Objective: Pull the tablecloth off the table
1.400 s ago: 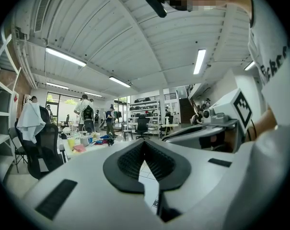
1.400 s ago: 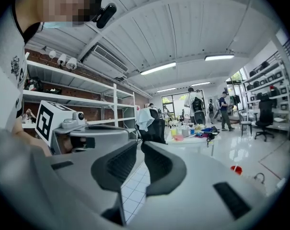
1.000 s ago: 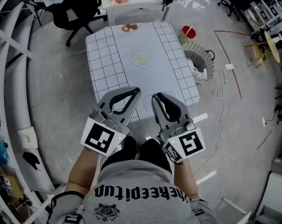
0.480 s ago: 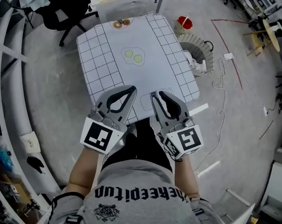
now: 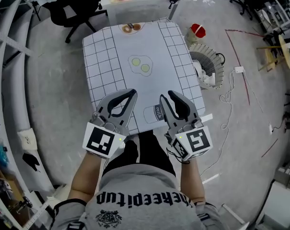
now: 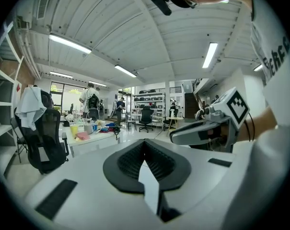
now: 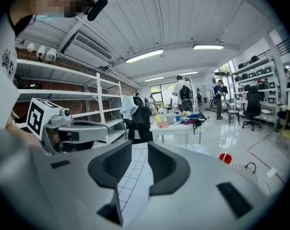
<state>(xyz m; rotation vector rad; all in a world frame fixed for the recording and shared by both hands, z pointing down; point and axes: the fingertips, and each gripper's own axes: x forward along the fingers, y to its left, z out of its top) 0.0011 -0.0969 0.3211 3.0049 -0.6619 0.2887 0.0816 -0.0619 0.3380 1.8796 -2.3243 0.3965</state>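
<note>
A pale tablecloth with a black grid border and printed fried eggs (image 5: 135,80) is lying spread over the whole table, hiding the top beneath it and draping over every edge. It is not yet coming off. The person is standing at the near edge with both tools reaching over that edge side by side, which is probably the best place to drag the cloth towards the body in one straight pull.

The left gripper (image 5: 133,92) is sitting near the near-left corner with its jaws clenched. A white wedge of cloth (image 6: 149,188) is showing between them in the left gripper view, so it appears to be pinching a fold of the tablecloth and acting as the first anchor.

The right gripper (image 5: 168,98) is reaching over the near edge towards the near-right corner, next to the printed milk carton (image 5: 154,113). Its jaws have just been opening and are standing released. The gridded cloth is running between them, but the pads are not pressing on it. This is likely a set-up for a second grip.

Two spaced holds should be keeping the cloth from bunching or swinging sideways. A one-sided pull would probably be skewing it across the table.
</note>
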